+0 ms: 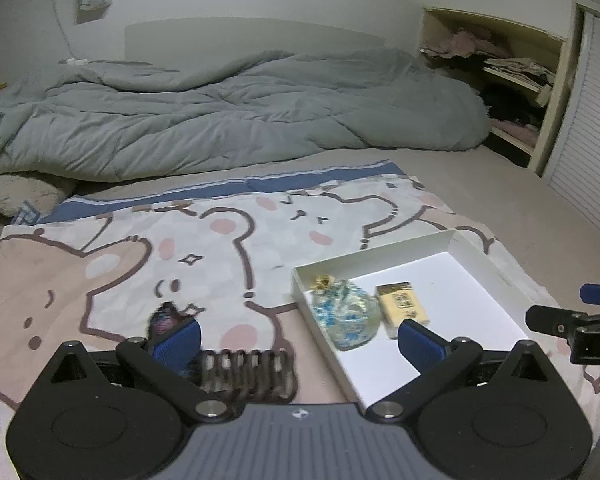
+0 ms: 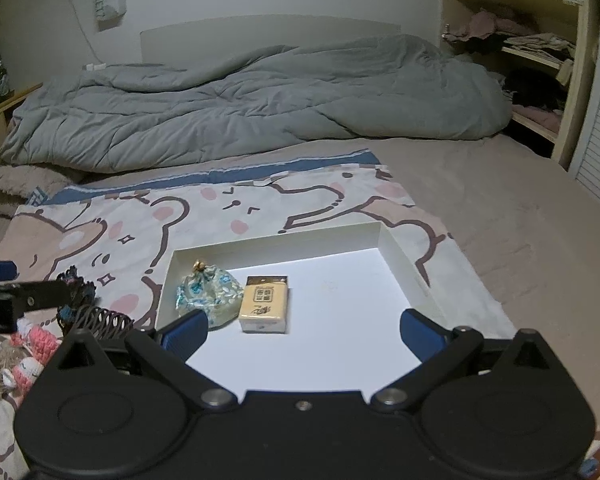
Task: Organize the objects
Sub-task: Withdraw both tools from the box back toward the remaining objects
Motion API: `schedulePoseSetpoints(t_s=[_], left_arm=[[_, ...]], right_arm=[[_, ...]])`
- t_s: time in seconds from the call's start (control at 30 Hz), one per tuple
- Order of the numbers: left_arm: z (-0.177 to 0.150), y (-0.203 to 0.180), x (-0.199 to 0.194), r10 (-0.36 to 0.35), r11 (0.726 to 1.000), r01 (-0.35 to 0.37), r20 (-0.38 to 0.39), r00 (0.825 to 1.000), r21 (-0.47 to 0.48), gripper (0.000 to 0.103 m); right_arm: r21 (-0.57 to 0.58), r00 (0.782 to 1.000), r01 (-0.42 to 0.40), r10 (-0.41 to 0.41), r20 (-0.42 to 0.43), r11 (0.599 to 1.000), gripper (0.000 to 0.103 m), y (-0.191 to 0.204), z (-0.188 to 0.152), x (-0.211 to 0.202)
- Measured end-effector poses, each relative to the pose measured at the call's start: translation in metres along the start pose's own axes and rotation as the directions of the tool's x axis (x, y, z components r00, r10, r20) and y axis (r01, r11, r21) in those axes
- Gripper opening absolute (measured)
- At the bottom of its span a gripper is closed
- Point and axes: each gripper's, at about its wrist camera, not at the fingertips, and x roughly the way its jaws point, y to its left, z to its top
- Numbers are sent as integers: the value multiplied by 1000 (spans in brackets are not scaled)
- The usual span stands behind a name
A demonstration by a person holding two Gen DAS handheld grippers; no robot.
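Box [image 2: 396,248] long axis left-right

- Left tool [image 1: 298,344]: black linkage arms, blue ribbed pads [image 1: 178,340], silver pivot screws, grey ridged centre plate.
- Right tool [image 2: 302,334]: black body, blue pads [image 2: 422,334], silver screws, round black covers.

Before me is the bed [image 2: 520,216], its taupe sheet bare on the right. A cartoon-bear blanket [image 2: 228,208] lies spread flat on it, with a rumpled grey duvet [image 2: 260,100] heaped behind. On the blanket sit a white tray [image 2: 396,248], a dark claw clip [image 1: 248,372] and pink crochet pieces [image 2: 28,356].
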Motion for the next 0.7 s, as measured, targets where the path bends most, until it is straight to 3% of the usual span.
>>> schedulePoseSetpoints(t_s=[0.7], left_arm=[[-15,90,-39,152,985,-151,6,988,-81,103]], right_arm=[[-35,990,-138,137,-6,990,103,71,13,11]])
